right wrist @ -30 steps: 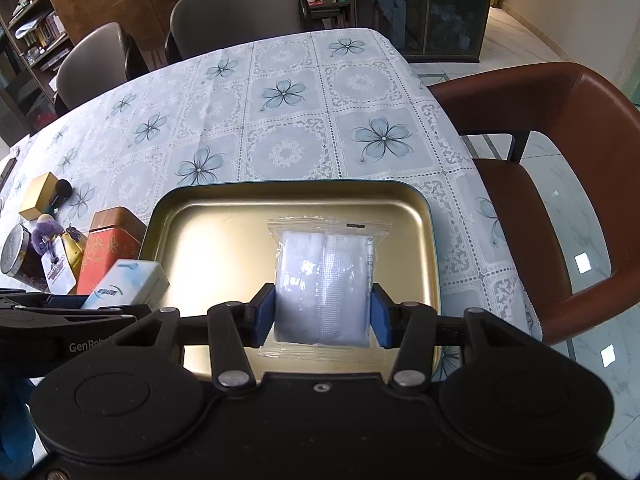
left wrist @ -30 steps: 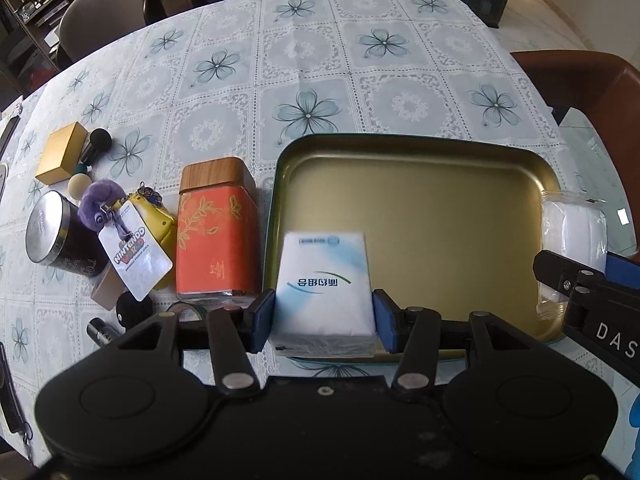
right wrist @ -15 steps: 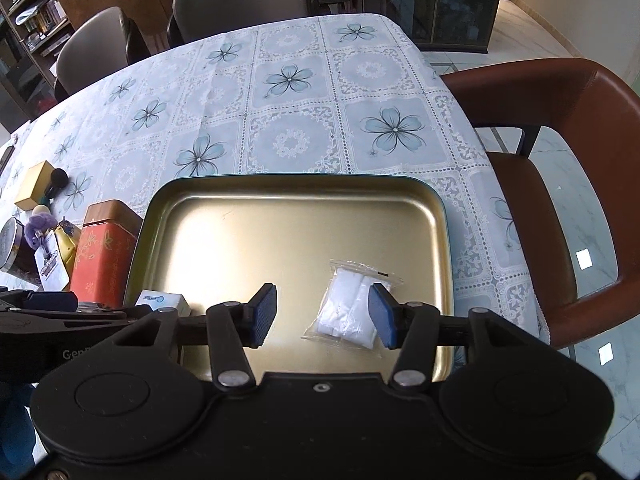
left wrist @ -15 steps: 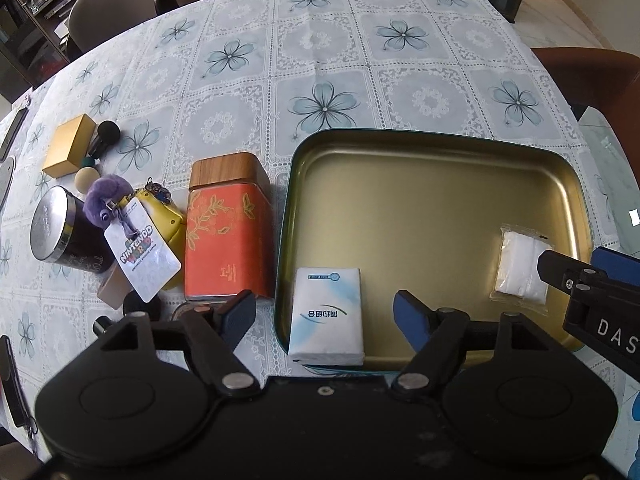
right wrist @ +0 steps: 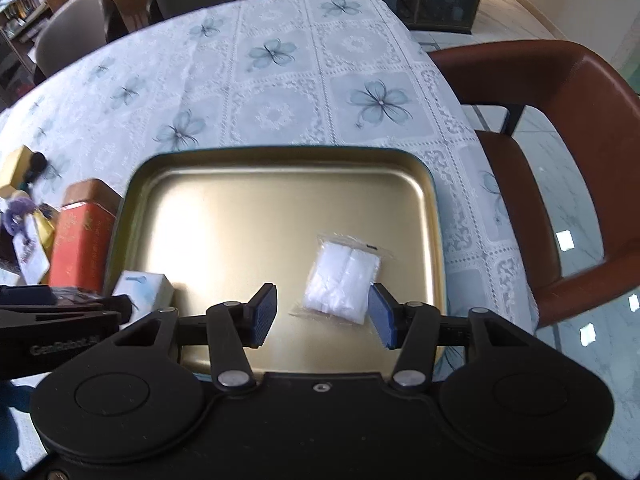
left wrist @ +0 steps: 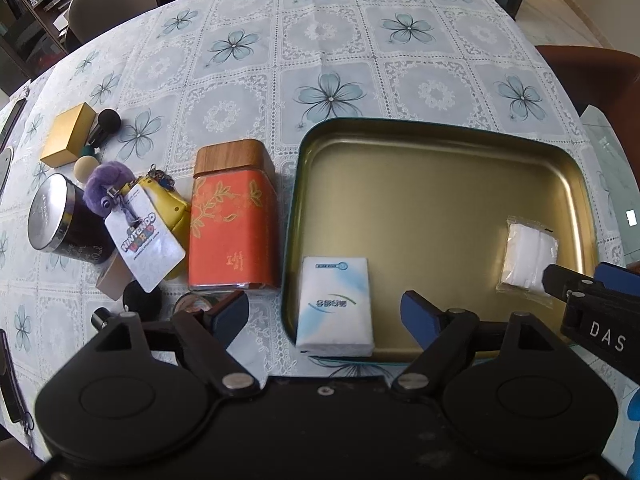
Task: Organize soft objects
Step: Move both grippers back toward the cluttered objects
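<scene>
Gold metal fills the left wrist view: a shallow tray (left wrist: 440, 184) with a dark green rim sits on the flowered tablecloth (left wrist: 320, 40), reaching from centre toward 3 o'clock. The tissue pack (left wrist: 335, 306) lies flat in the tray's corner at about 6 o'clock, between the blue pads of the left gripper (left wrist: 324, 314), whose jaws have just been opening and now stand wide, touching nothing. The clear bag of white pads (left wrist: 528, 256) rests in the tray at 4 o'clock, just beyond the tip of the other tool. Outside the tray at 9 o'clock stand an orange tin with a wooden lid (left wrist: 234, 220), a purple pom-pom keychain with a tag (left wrist: 132, 216) and a dark jar (left wrist: 60, 220). From the right wrist, the same tray (right wrist: 260, 184) lies centred; the bag of pads (right wrist: 344, 276) lies on its floor at 5 o'clock, close to the right-hand pad of the right gripper (right wrist: 322, 314), which is spread apart and grips nothing. The tissue pack (right wrist: 144, 286) shows at 8 o'clock, and a brown chair (right wrist: 560, 128) stands at 3 o'clock.
</scene>
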Available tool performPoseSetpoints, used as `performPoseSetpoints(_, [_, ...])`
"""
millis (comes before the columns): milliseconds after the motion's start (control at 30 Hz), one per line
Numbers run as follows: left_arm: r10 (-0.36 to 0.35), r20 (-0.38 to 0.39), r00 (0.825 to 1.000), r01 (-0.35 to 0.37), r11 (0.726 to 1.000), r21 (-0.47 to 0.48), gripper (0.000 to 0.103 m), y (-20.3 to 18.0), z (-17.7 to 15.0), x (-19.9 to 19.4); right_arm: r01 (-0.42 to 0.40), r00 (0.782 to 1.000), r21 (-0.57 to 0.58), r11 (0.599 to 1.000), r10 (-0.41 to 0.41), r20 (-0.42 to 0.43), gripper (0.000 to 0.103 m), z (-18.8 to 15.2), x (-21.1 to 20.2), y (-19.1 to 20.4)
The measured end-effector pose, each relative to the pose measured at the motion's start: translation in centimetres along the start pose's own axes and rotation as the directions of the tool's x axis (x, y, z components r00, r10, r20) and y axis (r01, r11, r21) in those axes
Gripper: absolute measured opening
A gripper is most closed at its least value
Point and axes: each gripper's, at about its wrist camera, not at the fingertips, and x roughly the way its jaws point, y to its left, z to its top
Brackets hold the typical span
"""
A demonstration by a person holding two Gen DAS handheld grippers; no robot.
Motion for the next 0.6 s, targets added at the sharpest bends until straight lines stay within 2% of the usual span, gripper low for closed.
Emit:
performPoseSetpoints(67, [0.010,-0.003,1.000,-0.010,1.000,0.001,0.083,0.4,-0.4,0.1,0.024,1.000,0.001,1.000,-0.024,-0.013,0.051,-0.2,0.3,0.2])
performPoseSetpoints(333, [0.022,-0.025,0.999,-0.022,1.000,-0.020,0.084,3.5,-2.5,0.8,0.034,0.999,0.010,0.999,-0.034,-0.031,0.051,-1.4,0.0,2.1])
performPoseSetpoints(600, [0.056,-0.022,0.998,-0.057,0.997,-0.056,0.086,10.1,-6.0,0.7,0.028,0.999,-0.005,1.000,-0.028,-0.035,0.051,-2.3,-0.7,6.2])
